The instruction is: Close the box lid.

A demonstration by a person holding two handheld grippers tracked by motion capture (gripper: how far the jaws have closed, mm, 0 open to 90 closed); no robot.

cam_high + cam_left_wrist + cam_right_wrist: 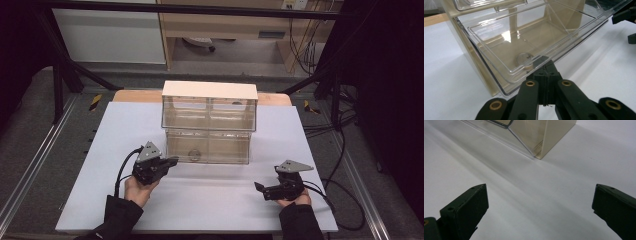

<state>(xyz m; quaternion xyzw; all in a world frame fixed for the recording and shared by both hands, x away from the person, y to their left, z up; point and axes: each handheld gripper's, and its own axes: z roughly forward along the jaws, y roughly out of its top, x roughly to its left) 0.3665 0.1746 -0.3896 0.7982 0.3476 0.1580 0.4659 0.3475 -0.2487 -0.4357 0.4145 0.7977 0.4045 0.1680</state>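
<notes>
Your left gripper [545, 68] has its jaws pressed fully together, with the tips against the front wall of the lower drawer [207, 147] of the clear drawer cabinet [209, 120], right by the round knob [524, 59]. I cannot tell whether the knob itself is pinched or the tips merely rest beside it. The cabinet stands at the middle of the bench [100, 190], toward its far edge, and the lower drawer stands out toward you.

What could go wrong: if the knob is not truly between the tips, a pull will slip off the smooth plastic and the drawer will stay put. A pull angled upward or sideways could jam the drawer in its housing, or drag the light cabinet toward the near edge, since nothing steadies it.

Your right gripper [540, 205] hangs wide open over bare bench near the cabinet's right front corner, holding and touching nothing; it could brace the cabinet.
</notes>
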